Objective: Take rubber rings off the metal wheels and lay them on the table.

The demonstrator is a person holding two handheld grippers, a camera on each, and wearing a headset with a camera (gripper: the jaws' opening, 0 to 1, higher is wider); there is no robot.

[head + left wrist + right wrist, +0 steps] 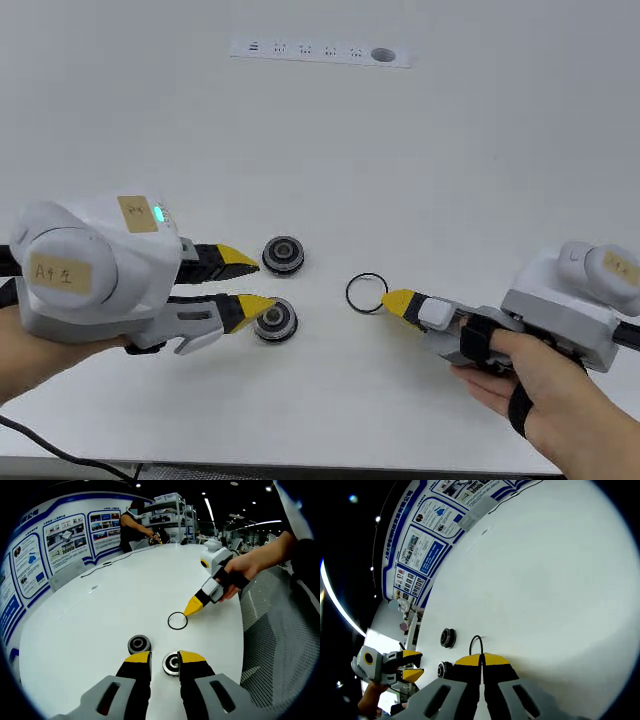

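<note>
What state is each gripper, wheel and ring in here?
left gripper: open, near wheel in the gap between its fingers.
right gripper: shut, tip at the rubber ring's edge.
rubber ring: off the wheels, lying flat on the table.
near wheel: flat on the table.
far wheel: flat on the table, clear of both grippers.

Yellow-tipped left tongs (252,280) and right tongs (398,300), black rubber ring (366,292), dark wheels (283,255), white table (400,150).
</note>
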